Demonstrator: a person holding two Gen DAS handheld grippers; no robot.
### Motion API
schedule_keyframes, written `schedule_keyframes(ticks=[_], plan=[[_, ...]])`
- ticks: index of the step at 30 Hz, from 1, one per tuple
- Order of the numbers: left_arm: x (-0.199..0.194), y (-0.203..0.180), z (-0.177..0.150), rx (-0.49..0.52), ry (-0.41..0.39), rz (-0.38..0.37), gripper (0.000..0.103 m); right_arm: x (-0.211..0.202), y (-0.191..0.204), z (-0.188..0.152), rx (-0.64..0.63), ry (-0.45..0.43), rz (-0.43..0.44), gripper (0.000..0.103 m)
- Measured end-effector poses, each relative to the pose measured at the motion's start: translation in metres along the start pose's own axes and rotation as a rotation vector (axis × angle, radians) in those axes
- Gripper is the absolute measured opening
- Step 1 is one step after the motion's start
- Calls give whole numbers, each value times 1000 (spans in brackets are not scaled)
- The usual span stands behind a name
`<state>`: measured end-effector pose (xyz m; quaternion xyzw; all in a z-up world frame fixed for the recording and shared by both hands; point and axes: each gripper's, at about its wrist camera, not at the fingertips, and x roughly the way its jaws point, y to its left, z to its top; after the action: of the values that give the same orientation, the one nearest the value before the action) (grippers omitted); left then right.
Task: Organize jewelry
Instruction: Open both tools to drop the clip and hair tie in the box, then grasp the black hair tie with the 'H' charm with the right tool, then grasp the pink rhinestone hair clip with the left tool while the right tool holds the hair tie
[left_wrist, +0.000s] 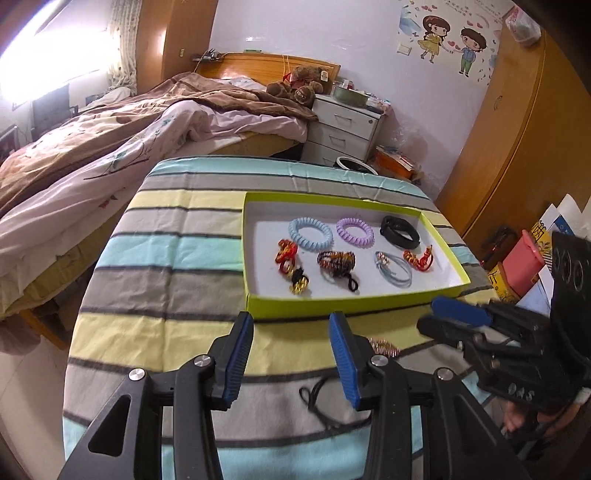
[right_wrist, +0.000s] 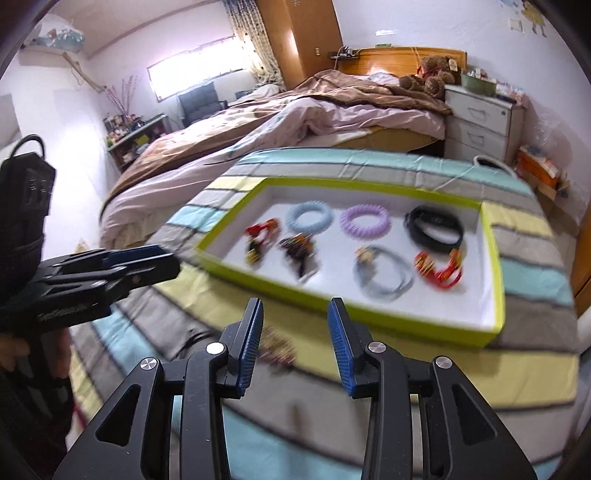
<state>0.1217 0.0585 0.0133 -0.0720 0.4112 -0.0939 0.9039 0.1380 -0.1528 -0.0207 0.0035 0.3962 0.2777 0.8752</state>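
Note:
A lime-green tray (left_wrist: 354, 301) (right_wrist: 347, 295) sits on the striped cloth and holds several hair ties and bracelets: a blue coil (left_wrist: 309, 233), a purple coil (left_wrist: 355, 232), a black band (left_wrist: 400, 230), red and gold pieces (left_wrist: 417, 258). A gold bead bracelet (left_wrist: 384, 347) (right_wrist: 277, 349) lies on the cloth in front of the tray, and a black cord (left_wrist: 321, 402) lies nearer. My left gripper (left_wrist: 291, 325) is open and empty, just short of the tray. My right gripper (right_wrist: 295, 314) is open and empty above the bead bracelet; it also shows in the left wrist view (left_wrist: 443, 317).
The striped cloth (left_wrist: 166, 295) covers a small table. A bed (left_wrist: 110, 147) stands to the left and behind, a white drawer unit (left_wrist: 343, 129) at the back, a wooden wardrobe (left_wrist: 517, 129) and boxes (left_wrist: 517, 266) to the right.

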Motion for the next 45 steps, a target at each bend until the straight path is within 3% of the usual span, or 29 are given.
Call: schedule_keyframes(ticks=[10,21,24,25,26,36,45], plan=[[-16,18,-23,-36,-2,21,42,17,41,-32,1,79,77,37],[-20,27,-35,-63,3,18,42,37,53,-39,-16,128,-9,37],[-20,28,-36,-66,4,23,42,36,56,-41,-34,123,-28,35],[-21,29,-36,-68,4,23,42,36,57,-42,-43,124,-37,24],[-21,29,-37,-69,4,24,42,36,59,-43,-54,125,-45,21],[-22,28,-38,-73,12,30,42,19,53,-50,-44,83,-48,21],[-9,3,-35,-13,41,-21,42,-21,12,-52,65,-11,-98,21]])
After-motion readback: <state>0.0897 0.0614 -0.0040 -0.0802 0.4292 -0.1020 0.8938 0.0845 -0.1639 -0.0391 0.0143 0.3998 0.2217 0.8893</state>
